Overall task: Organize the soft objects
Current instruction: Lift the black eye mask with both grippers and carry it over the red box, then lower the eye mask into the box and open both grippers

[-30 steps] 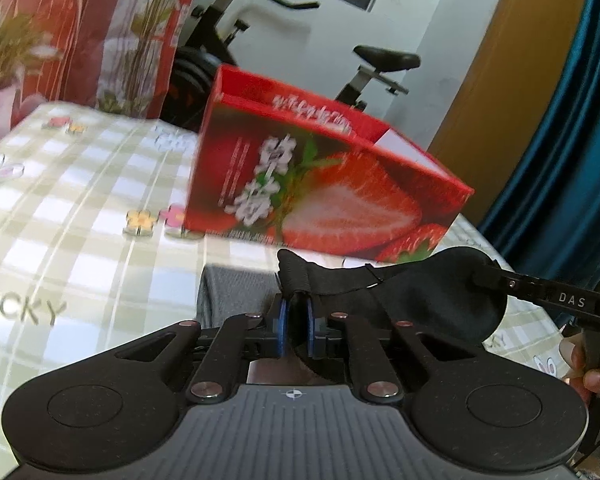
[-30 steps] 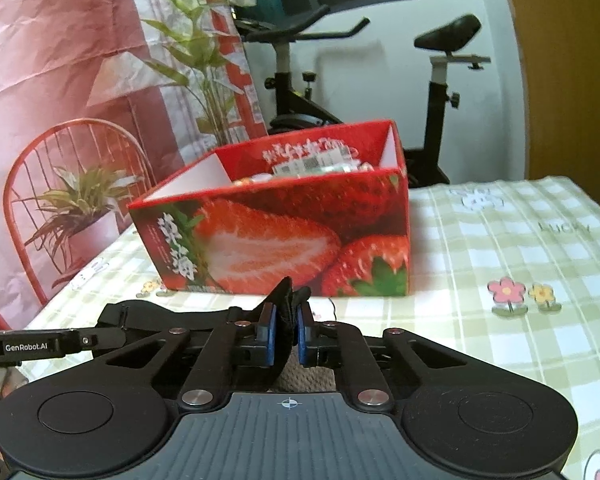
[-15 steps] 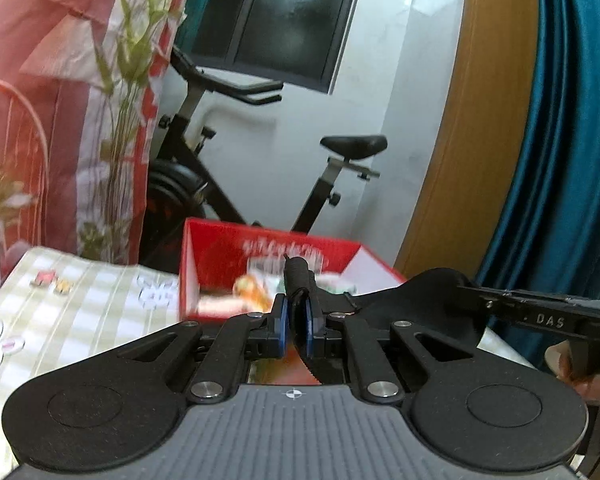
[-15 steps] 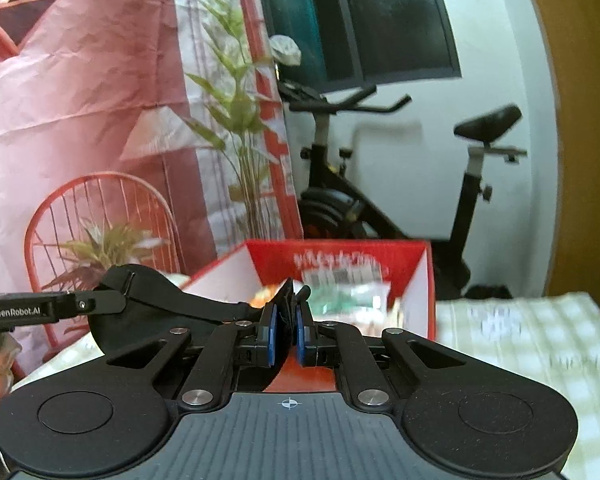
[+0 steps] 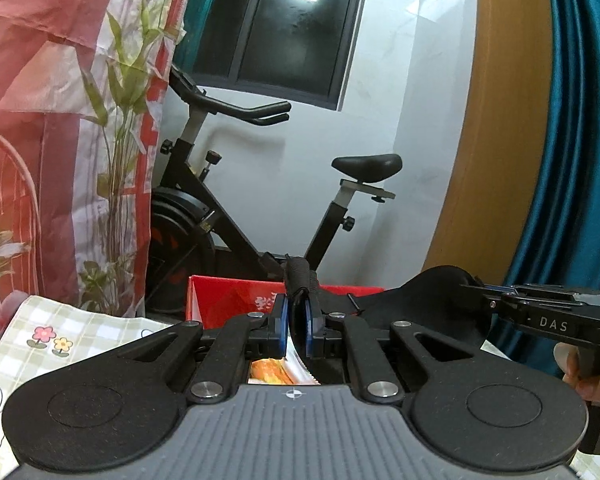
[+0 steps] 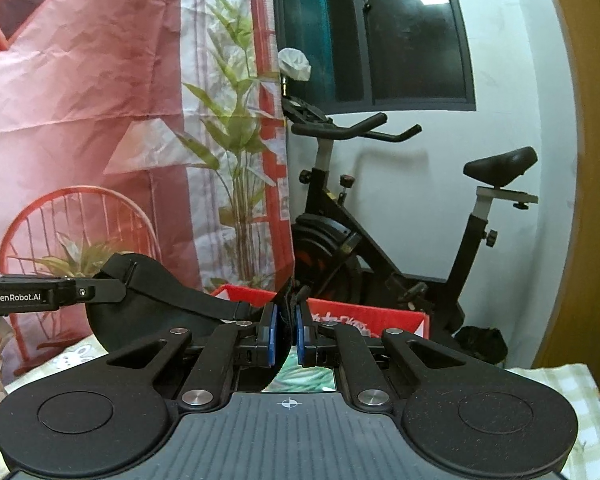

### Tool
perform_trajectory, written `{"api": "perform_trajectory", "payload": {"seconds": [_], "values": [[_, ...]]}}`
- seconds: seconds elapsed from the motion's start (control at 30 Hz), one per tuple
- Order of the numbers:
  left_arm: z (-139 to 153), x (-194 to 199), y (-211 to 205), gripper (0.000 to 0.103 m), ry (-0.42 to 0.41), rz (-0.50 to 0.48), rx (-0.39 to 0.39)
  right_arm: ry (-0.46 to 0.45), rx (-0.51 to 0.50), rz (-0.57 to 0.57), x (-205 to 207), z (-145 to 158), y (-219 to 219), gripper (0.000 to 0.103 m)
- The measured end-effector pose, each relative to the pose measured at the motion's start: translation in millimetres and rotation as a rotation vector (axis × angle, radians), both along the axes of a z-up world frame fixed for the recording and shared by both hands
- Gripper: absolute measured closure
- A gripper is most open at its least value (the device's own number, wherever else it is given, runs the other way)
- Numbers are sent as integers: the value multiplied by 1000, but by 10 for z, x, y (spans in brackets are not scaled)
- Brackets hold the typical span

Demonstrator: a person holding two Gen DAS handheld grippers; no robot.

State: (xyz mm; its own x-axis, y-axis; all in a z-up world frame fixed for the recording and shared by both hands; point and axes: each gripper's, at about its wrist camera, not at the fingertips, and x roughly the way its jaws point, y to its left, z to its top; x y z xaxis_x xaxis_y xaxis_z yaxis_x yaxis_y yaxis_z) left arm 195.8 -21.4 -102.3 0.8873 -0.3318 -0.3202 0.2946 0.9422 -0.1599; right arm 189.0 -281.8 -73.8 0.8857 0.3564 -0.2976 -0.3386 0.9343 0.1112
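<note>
Both the left gripper [image 5: 296,334] and right gripper [image 6: 287,334], fingers clamped on opposite ends of the black eye mask [image 5: 432,308], have lifted it off the bench [image 5: 40,344] to above the red box [image 5: 236,300], ready for lowering in.

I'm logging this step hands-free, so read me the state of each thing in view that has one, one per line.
Left tongs: shut on the black eye mask.
Right tongs: shut on the same mask.
Black eye mask: held up, stretched between both tongs in front of the box.
Red strawberry box: open-topped, standing on the table, with items inside.
Checked tablecloth: spread flat on the table.
</note>
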Motion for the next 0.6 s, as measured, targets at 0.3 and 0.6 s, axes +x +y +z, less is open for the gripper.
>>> {"api": "perform_trajectory", "payload": {"seconds": [0.3,0.6], "values": [[-80,538,-5,94,45,21,29,24,-88,-2,545,-66,116,94],[-178,926,-54,94,85,38,51,73,-136,-30,1101,-233,196,94]]}}
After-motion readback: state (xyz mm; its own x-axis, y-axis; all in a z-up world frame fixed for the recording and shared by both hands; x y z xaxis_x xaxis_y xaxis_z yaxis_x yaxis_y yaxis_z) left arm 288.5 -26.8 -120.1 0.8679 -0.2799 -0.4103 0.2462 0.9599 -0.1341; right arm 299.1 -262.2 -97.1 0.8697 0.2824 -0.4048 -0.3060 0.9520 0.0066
